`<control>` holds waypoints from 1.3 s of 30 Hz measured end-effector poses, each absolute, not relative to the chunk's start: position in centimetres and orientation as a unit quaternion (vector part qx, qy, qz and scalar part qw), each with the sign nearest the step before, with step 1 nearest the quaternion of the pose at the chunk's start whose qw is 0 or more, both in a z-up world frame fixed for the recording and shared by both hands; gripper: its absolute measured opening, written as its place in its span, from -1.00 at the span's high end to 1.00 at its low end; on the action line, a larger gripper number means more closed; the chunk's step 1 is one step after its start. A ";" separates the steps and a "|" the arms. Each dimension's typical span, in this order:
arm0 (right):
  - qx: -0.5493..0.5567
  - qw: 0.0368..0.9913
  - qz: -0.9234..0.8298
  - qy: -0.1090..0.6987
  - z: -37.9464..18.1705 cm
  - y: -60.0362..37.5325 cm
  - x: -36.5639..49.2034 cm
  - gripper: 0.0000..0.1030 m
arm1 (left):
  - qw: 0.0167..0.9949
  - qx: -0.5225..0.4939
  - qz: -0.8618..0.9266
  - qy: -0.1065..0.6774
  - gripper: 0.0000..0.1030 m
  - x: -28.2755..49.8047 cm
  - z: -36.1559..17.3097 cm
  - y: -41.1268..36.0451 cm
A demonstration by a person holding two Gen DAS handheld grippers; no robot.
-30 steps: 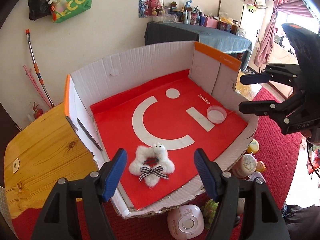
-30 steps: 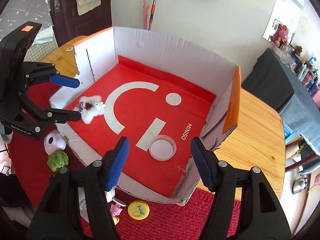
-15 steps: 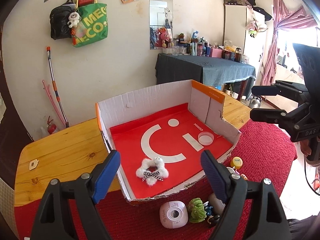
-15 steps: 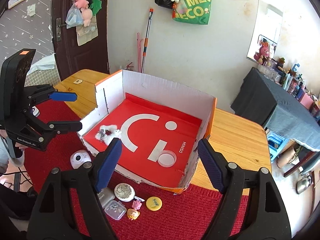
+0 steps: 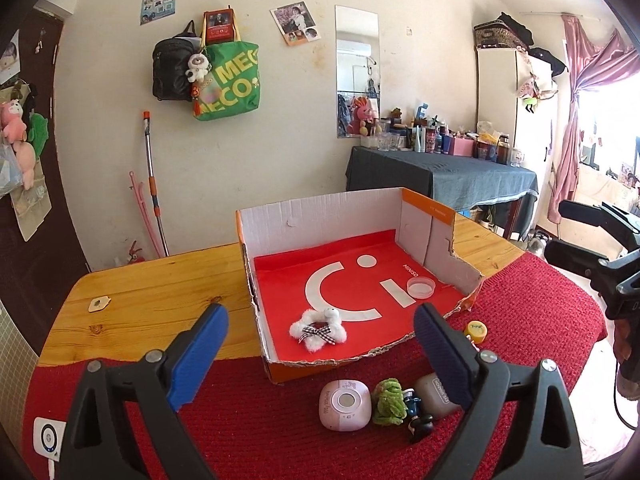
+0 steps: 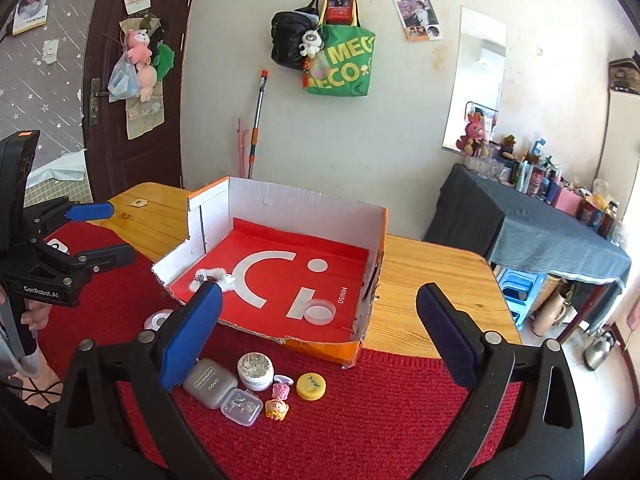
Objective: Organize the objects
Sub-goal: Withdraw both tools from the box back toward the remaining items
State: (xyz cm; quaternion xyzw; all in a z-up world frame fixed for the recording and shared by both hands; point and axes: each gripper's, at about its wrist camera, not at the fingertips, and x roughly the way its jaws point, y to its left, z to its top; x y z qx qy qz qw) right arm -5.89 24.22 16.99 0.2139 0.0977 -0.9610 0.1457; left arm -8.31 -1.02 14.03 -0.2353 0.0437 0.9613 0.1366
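Observation:
A cardboard box [image 5: 320, 208] [image 6: 300, 204] with a red lining stands on the table. In it lie a white fluffy scrunchie [image 5: 318, 330] [image 6: 214, 278] with a checked bow and a clear round dish [image 5: 421, 287] [image 6: 319, 312]. My left gripper [image 5: 320, 312] [image 6: 120, 232] hovers before the box's torn front edge, jaws opening, nothing between them. My right gripper [image 6: 319, 292] [image 5: 554, 229] hangs back at the box's right front corner, jaws also opening and empty. On the red mat in front lie a pink round device [image 5: 346, 404], a green fluffy ball [image 5: 388, 402], a grey eye-shadow case [image 6: 210, 382] and a yellow disc [image 6: 311, 386].
A glitter jar [image 6: 255, 366], a small clear case [image 6: 240, 406] and a tiny figure [image 6: 276, 408] lie beside the grey case. The wooden table [image 5: 152, 292] shows bare left of the box. A dark-clothed table [image 5: 440, 176] crowded with bottles stands behind. A white device [image 5: 48, 436] lies at the mat's left end.
Both grippers have drawn back and upward away from the box, and their jaws have widened. The scrunchie and the clear dish stay where they lay in the box.

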 end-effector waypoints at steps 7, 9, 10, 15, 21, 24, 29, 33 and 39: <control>0.218 0.133 -0.964 0.072 13.7 24.5 -4.5 -1.00 | 0.132 -0.257 0.957 0.010 -0.93 -6.7 11.4 -0.8; 0.229 0.126 -0.963 0.064 12.5 24.6 -4.5 -1.00 | 0.128 -0.261 0.957 0.009 -0.93 -6.4 10.5 -0.5; 0.232 0.120 -0.963 0.059 11.9 24.8 -4.5 -1.00 | 0.127 -0.265 0.956 0.011 -0.93 -6.3 10.0 -0.4; 0.256 0.113 -0.960 0.025 9.6 25.6 -4.4 -1.00 | 0.122 -0.274 0.954 0.014 -0.93 -5.7 8.1 0.0; 0.286 0.104 -0.952 0.034 7.2 25.4 -4.3 -1.00 | 0.122 -0.292 0.948 0.016 -0.93 -5.3 6.2 0.6; 0.298 0.109 -0.948 0.029 6.3 25.2 -4.3 -1.00 | 0.127 -0.308 0.943 0.009 -0.93 -5.3 5.3 0.9; 0.319 0.114 -0.941 0.015 5.1 25.0 -4.6 -1.00 | 0.131 -0.329 0.935 0.008 -0.93 -5.6 4.1 1.3; 0.340 0.121 -0.933 -0.005 4.3 25.0 -5.1 -1.00 | 0.132 -0.338 0.932 0.003 -0.93 -5.9 3.8 1.3; 0.353 0.124 -0.927 -0.014 3.7 25.0 -5.6 -1.00 | 0.123 -0.339 0.933 0.001 -0.93 -6.3 4.0 0.7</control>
